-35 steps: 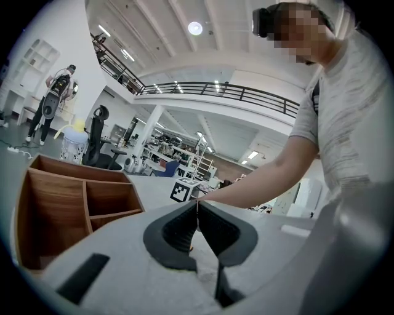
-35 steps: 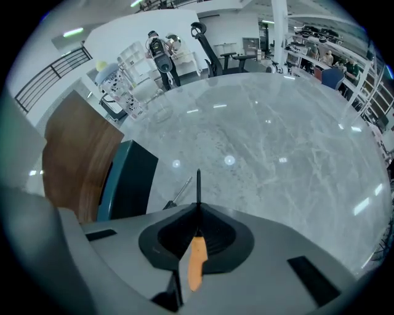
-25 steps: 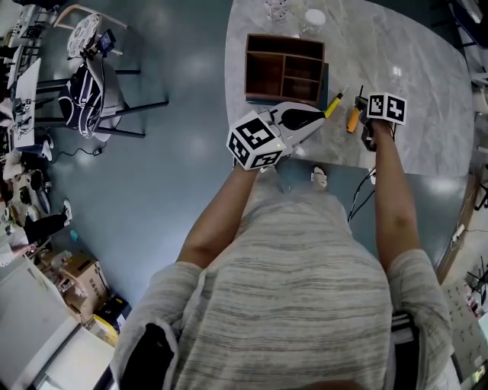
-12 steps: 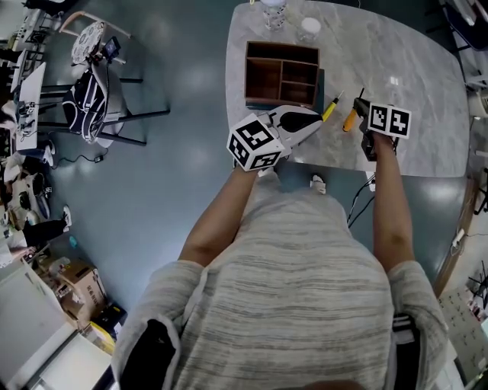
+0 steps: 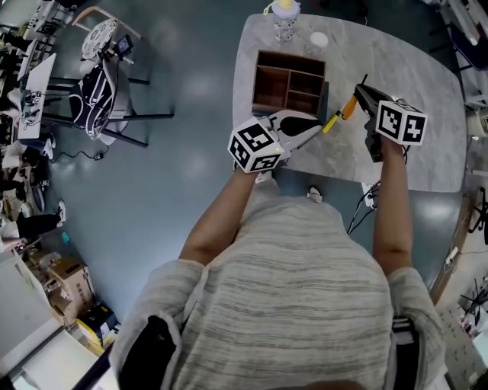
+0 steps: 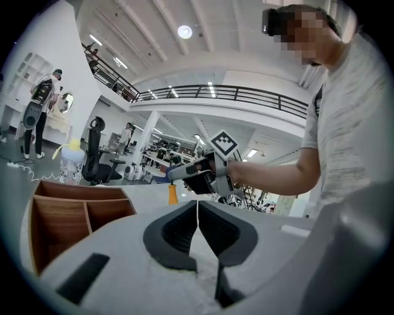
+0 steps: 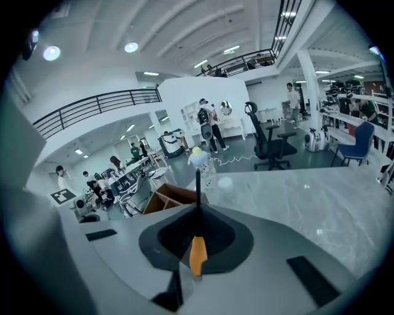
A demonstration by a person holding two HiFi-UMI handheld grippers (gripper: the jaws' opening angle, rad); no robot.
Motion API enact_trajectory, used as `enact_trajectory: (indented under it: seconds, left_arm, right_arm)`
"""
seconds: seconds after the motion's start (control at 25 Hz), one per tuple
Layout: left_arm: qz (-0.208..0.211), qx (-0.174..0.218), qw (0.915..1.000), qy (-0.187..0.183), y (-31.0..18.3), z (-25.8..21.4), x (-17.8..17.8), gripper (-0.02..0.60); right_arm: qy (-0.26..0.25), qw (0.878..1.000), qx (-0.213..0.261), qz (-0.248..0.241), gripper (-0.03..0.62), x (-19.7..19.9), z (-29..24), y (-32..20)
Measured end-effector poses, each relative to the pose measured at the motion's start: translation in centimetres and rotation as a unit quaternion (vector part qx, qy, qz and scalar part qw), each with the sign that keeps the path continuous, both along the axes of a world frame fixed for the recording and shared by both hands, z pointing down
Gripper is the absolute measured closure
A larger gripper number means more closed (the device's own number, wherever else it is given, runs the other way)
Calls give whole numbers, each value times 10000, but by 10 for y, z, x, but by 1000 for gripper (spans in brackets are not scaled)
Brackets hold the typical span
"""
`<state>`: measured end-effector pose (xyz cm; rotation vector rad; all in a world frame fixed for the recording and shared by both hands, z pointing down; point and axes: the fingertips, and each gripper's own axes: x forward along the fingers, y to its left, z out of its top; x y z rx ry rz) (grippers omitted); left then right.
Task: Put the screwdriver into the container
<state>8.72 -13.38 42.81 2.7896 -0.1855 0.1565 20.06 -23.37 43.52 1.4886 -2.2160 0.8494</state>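
Observation:
My right gripper (image 5: 357,93) is shut on the orange-handled screwdriver (image 5: 348,107) and holds it in the air above the marble table (image 5: 427,152), just right of the wooden container (image 5: 288,79). In the right gripper view the orange handle (image 7: 197,255) lies between the shut pads, and the black shaft points up toward the container (image 7: 165,200). A second, yellow-handled screwdriver (image 5: 331,122) lies on the table. My left gripper (image 5: 313,129) is shut and empty, low in front of the container (image 6: 61,215). From it I see the right gripper (image 6: 196,175) holding the orange handle (image 6: 172,194).
A bottle with a yellow top (image 5: 284,18) and a small white lid (image 5: 317,39) stand behind the container at the table's far edge. The container has several open compartments. Chairs (image 5: 99,84) stand on the floor far left.
The right gripper has risen off the table with the orange screwdriver and moved toward the container. The yellow screwdriver stays on the table. The left gripper has hardly moved.

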Motion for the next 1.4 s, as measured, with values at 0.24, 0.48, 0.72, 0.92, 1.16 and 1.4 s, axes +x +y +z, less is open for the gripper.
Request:
enact_trajectory:
  seconds: [0.24,0.48,0.72,0.92,1.16,1.4]
  left_arm:
    - [-87,7,10000,-13,0,-2,-6,563]
    - [-235,-21,9997,-18,-3,3,-22,563]
    - [-343,-49,9994,-35,-2,7,-32,563]
    - [-377,-70,9992,-51,-2,8,-39,563]
    - [-370,-88,9993,-49,-2,8,-42,563]
    - [-314,-115,9994,-70,-3,9,-40,563]
  right_arm:
    - [-108,9971,483,-577,577,-46,-40,-17]
    - [-190,9935,603,-949,577,-91,-33,-28]
    - [-82,9918,554,-1152,577,-115,-9,-29]
    - [75,9915,500,-1200,577,-123,6,-29]
    - [194,9920,351,-1193,577,-124,23,-26]
    - [249,9927,194,-1161,577,-122,36,-25]
